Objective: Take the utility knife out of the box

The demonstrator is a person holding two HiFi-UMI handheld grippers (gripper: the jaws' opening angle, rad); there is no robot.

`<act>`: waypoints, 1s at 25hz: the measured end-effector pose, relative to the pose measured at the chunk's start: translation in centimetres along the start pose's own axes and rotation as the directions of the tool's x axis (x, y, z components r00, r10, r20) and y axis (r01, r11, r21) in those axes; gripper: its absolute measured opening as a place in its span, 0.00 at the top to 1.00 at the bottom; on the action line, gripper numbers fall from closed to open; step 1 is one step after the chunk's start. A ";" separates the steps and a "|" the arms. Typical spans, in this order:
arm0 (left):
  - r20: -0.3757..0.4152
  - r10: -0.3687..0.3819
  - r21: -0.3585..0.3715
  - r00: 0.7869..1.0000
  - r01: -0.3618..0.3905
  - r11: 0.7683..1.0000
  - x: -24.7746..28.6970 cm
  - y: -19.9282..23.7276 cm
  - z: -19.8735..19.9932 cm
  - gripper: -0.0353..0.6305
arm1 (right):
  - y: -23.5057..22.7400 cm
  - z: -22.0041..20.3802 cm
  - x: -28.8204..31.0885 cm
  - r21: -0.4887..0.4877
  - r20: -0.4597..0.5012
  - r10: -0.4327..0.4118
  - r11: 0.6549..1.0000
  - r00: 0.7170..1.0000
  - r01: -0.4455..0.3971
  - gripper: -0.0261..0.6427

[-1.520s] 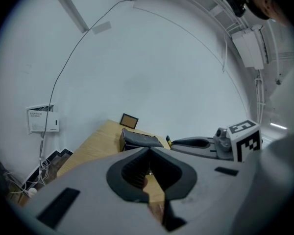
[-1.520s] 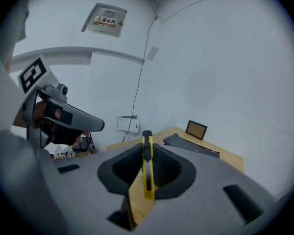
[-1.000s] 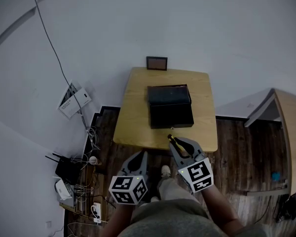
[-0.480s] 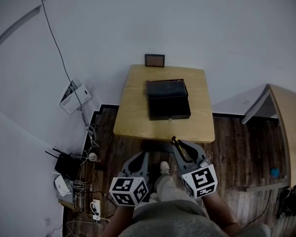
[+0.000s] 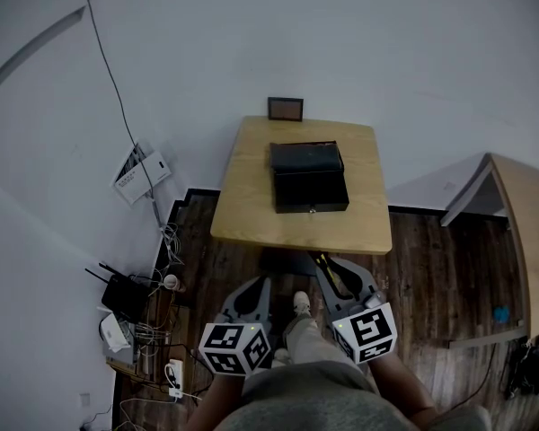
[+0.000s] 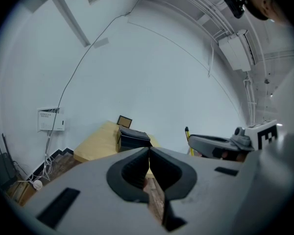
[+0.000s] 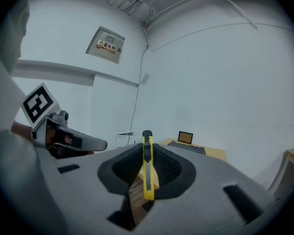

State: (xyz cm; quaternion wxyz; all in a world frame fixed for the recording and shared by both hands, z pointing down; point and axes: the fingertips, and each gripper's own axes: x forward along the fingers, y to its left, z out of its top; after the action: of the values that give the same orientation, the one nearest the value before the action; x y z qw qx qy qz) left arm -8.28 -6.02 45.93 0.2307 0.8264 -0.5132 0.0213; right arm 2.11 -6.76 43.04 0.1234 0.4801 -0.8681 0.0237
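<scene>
A yellow utility knife [image 7: 148, 166] with a black tip stands clamped between the pads of my right gripper [image 7: 147, 148]. In the head view that gripper [image 5: 331, 272] hangs over the wooden floor, short of the table's near edge, and the knife [image 5: 324, 268] points toward the table. The black box [image 5: 309, 178] sits mid-table with its lid down as far as I can tell; its front latch faces me. My left gripper [image 5: 254, 287] is level with the right one and a little to its left. Its jaws [image 6: 149, 152] are shut on nothing.
The light wooden table [image 5: 247, 218] stands against the white wall, with a small dark frame [image 5: 286, 109] at its back edge. On the floor at the left lie a router [image 5: 124, 301], cables and a power strip [image 5: 175, 380]. A wooden cabinet [image 5: 525, 232] stands at the right.
Both grippers have drawn back from the table together. The knife's tip, which was at the table's front edge, is now over the floor. The grip on the knife is unchanged.
</scene>
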 end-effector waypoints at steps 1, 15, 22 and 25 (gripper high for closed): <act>0.002 0.000 0.001 1.000 0.000 1.000 -0.1 0.0 0.0 0.94 | 0.1 0.1 0.0 -0.001 -0.001 -0.002 1.000 1.000 0.002 0.88; 0.003 -0.006 0.009 1.000 0.006 1.000 -0.6 0.2 0.2 0.94 | 0.7 0.5 0.0 0.000 0.015 -0.011 1.000 1.000 0.011 0.88; 0.002 -0.009 0.006 1.000 0.009 1.000 -0.4 0.4 0.3 0.94 | 0.7 0.8 0.3 -0.004 0.025 -0.016 1.000 1.000 0.016 0.88; 0.000 -0.008 0.003 1.000 0.008 1.000 -0.2 0.5 0.3 0.94 | 0.6 1.1 0.4 -0.005 0.034 -0.019 1.000 0.999 0.019 0.88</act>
State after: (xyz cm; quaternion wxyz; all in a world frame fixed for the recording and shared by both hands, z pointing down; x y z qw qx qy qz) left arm -8.88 -6.14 45.74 0.2296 0.8289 -0.5097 0.0211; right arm 1.14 -6.94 42.08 0.1100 0.4883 -0.8656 0.0118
